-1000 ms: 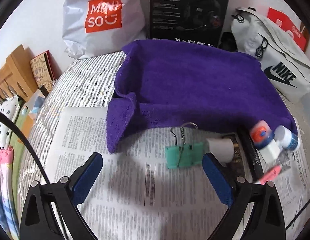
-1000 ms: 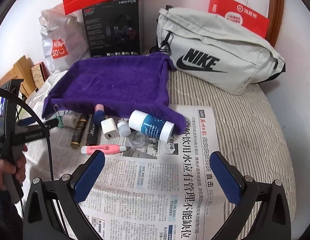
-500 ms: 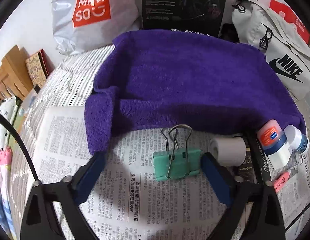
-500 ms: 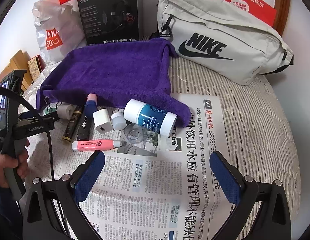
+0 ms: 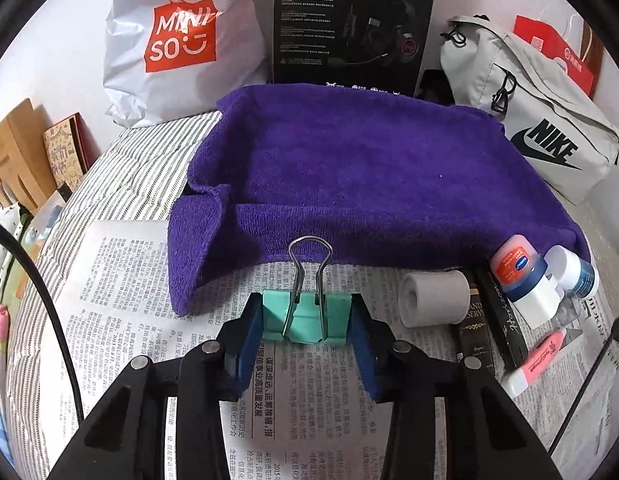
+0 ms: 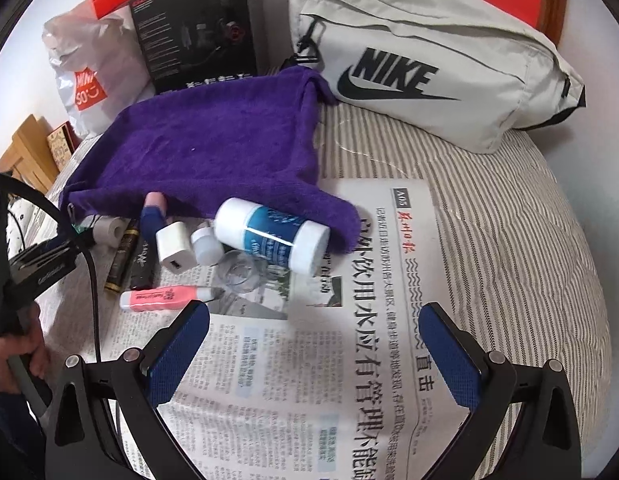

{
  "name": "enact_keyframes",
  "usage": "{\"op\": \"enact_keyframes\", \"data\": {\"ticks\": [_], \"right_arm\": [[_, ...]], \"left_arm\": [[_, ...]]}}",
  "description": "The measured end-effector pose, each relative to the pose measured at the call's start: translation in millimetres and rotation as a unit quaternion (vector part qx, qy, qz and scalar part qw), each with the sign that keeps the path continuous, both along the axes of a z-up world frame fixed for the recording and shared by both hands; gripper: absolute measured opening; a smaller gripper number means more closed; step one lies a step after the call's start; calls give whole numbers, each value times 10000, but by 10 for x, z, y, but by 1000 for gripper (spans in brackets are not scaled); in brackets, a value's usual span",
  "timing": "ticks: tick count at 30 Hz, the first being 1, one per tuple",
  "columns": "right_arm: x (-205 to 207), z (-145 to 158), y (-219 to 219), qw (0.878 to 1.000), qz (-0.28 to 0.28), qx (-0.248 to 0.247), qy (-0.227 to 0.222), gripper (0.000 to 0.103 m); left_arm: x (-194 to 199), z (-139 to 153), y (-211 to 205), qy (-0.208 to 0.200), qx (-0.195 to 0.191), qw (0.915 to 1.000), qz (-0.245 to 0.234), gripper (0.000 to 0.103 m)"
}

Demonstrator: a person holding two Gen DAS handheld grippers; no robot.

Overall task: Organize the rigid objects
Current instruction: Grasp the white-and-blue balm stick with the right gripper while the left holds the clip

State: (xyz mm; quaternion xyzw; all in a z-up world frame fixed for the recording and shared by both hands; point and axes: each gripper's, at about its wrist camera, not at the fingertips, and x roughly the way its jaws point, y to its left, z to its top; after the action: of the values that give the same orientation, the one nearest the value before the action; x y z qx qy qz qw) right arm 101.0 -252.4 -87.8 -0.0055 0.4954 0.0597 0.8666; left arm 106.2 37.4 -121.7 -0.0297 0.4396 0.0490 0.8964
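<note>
Binder clip, green, steel wire handles: lies flat on the newspaper just before the purple towel, handles pointing at the towel. Left gripper is closing, its blue pads meeting the clip's two flat sides, likely the firmest faces to lift by. Right gripper: fingers wide apart, nothing between them, over bare newspaper, presumably waiting near the white bottle and pink tube.

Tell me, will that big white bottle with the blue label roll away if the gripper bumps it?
Probably. The white bottle lies on its side on flat newspaper, and it looks round, so a sideways nudge could roll it. The purple towel touching its far side might stop it that way.
</note>
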Motion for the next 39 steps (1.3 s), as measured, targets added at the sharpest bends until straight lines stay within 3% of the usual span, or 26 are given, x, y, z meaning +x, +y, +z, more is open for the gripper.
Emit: {"op": "enact_keyframes", "data": {"ticks": [8,13,22,25,34,39], "right_arm": [[125,-188,-32,9997,-66,208,58,92],[285,-218,56,9997,163,-83,-173,81],[466,-223,241,9963,792,-30,-317,79],[434,-228,288,9953,944,163,-131,64],[486,-250,340,9941,1073,144,-117,64],[550,-295,385,9926,1203,95,-162,72]], "left_arm": [[2,-8,-10,-34,47,10000,-11,40],[-10,-4,-12,-37,25,10000,-14,40],[0,-4,-8,-38,18,10000,-13,40],[-5,-5,-4,-42,-14,10000,-17,40],[-1,-4,4,-52,-71,10000,-32,40],[-2,0,11,-51,-89,9999,-36,40]]}}
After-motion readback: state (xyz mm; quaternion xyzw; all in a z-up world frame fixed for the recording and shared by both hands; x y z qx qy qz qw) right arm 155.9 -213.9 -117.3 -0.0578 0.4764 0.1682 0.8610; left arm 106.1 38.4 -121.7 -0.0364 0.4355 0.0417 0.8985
